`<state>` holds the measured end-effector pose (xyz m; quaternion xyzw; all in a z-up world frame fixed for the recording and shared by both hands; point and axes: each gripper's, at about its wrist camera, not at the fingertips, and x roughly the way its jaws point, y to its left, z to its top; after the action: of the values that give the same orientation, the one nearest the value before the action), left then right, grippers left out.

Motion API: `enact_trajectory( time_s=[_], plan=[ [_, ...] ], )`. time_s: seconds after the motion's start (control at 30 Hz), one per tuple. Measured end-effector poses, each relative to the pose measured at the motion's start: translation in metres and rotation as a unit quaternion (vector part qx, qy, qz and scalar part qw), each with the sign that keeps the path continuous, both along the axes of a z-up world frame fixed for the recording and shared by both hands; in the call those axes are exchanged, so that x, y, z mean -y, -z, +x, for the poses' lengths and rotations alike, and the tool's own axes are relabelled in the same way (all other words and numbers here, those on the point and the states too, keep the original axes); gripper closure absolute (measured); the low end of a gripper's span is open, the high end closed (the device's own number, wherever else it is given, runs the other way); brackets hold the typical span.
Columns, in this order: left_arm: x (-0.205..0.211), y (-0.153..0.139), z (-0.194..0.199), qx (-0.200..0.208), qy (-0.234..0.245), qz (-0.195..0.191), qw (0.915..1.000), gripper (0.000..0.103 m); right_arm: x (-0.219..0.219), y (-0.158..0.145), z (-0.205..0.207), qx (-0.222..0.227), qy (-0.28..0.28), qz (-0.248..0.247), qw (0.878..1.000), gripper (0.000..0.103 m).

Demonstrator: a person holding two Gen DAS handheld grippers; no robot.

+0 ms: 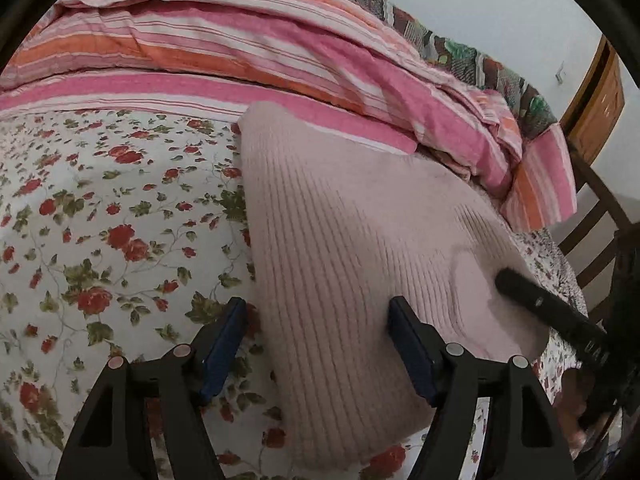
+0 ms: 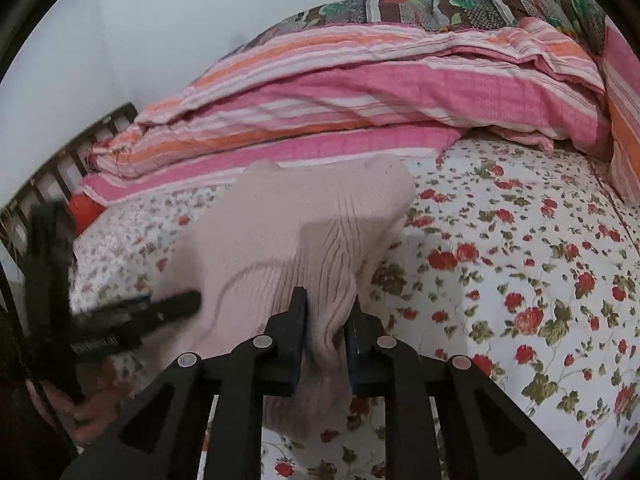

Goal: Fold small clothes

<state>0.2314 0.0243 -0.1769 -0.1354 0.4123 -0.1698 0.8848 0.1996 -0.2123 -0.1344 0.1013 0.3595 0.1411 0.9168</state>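
The pink sweater (image 1: 360, 248) lies on the floral bed sheet (image 1: 100, 220), just below the striped quilt (image 1: 240, 52). Left gripper (image 1: 316, 344): jaws wide, straddling the sweater's edge. Right gripper (image 2: 326, 340): jaws clamped on a sweater fold; its lettering is unreadable.

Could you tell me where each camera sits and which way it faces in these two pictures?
Left wrist: sits on the left tool, looks along its open fingers across the pink knit garment toward the striped quilt; the right tool enters at right.
Right wrist: sits on the right tool, shut on the garment, faces the same quilt; the left tool shows blurred at left.
Shared: garment, quilt, floral sheet.
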Motion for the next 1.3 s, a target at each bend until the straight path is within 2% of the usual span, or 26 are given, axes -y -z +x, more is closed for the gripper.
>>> enact_trajectory(
  time_s=[0.1,0.27,0.37,0.47,0.5,0.6,0.8,1.23,1.3],
  plan=[
    [-0.001,-0.003,0.001,-0.001,0.001,-0.002,1.0,0.031,0.007,-0.01,0.008,0.014,0.007,0.024,1.0,0.081],
    [-0.006,-0.019,0.019,0.015,-0.012,0.002,0.9998,0.031,0.006,-0.019,0.036,0.029,0.029,0.01,0.999,0.08],
    [-0.007,-0.025,0.042,0.013,-0.026,0.017,0.9994,0.033,0.001,-0.01,0.05,0.033,0.032,-0.008,0.999,0.08],
    [0.0,-0.015,0.061,0.0,-0.021,0.047,0.9987,0.031,-0.001,0.01,0.058,0.017,0.047,-0.04,0.998,0.081],
    [0.002,-0.011,0.061,-0.001,-0.015,0.048,0.9987,0.031,0.001,0.018,0.059,0.016,0.059,-0.046,0.997,0.082],
    [0.006,-0.004,0.058,0.023,-0.01,0.046,0.9986,0.029,0.014,0.03,0.059,0.014,0.073,-0.014,0.997,0.082],
    [0.003,0.002,0.056,0.035,-0.021,0.04,0.9983,0.022,0.024,0.033,0.058,0.02,0.072,0.021,0.997,0.077],
    [0.009,-0.002,0.047,0.063,-0.039,0.074,0.9945,0.019,0.02,0.029,0.053,0.034,0.072,0.013,0.997,0.075],
    [0.01,-0.002,0.046,0.066,-0.041,0.08,0.9938,0.019,0.02,0.028,0.053,0.036,0.072,0.009,0.997,0.073]
  ],
)
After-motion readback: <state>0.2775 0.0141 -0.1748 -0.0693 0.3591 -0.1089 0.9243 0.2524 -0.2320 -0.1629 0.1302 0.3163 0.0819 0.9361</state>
